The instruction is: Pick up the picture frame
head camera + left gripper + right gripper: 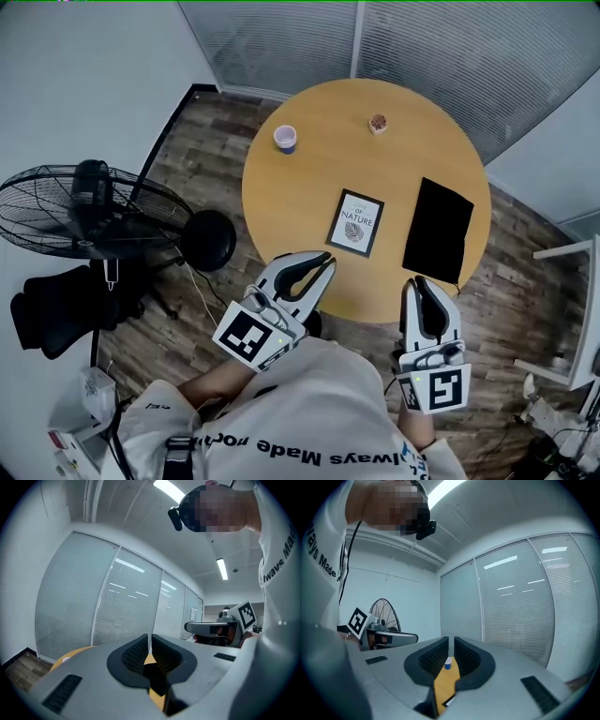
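Note:
The picture frame (356,223), black-edged with a leaf print, lies flat near the middle of the round wooden table (309,197). My left gripper (327,260) hovers over the table's near edge, a short way in front of the frame and left of it, jaws shut with nothing in them. My right gripper (419,281) hangs at the near right edge, also shut and empty. In the left gripper view the pads (136,654) nearly touch. In the right gripper view only a narrow slit shows at the gripper (451,641), with a strip of tabletop behind it.
A black rectangular pad (438,230) lies right of the frame. A white and blue cup (285,139) and a small brown object (378,123) stand at the far side. A floor fan (80,211) and a black round stool (208,240) stand left of the table.

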Motion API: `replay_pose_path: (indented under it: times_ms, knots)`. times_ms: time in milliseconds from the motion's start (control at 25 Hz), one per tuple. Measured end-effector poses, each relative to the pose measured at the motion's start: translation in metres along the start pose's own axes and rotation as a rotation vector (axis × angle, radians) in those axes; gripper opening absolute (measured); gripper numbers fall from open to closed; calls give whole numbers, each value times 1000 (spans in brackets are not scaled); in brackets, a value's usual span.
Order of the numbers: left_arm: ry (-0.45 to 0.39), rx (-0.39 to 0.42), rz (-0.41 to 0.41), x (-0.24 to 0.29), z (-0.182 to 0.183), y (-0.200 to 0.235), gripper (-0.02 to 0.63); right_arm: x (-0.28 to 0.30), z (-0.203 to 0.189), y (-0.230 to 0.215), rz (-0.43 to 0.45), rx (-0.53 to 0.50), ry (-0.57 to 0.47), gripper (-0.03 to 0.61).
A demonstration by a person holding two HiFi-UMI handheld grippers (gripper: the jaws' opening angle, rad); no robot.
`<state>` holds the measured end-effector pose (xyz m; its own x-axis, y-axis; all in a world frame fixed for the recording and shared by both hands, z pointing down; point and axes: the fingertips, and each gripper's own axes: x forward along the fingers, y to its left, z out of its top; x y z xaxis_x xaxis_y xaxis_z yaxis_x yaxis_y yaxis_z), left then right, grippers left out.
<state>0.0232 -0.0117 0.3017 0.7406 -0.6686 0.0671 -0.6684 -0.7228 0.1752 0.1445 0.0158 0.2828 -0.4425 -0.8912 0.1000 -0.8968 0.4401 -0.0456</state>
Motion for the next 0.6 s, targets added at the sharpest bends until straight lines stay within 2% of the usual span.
replay_pose_path:
  times_ms: [600]
  knots:
    - [15, -24, -60, 54, 2, 91, 44, 98, -2, -22, -66, -40, 45, 55]
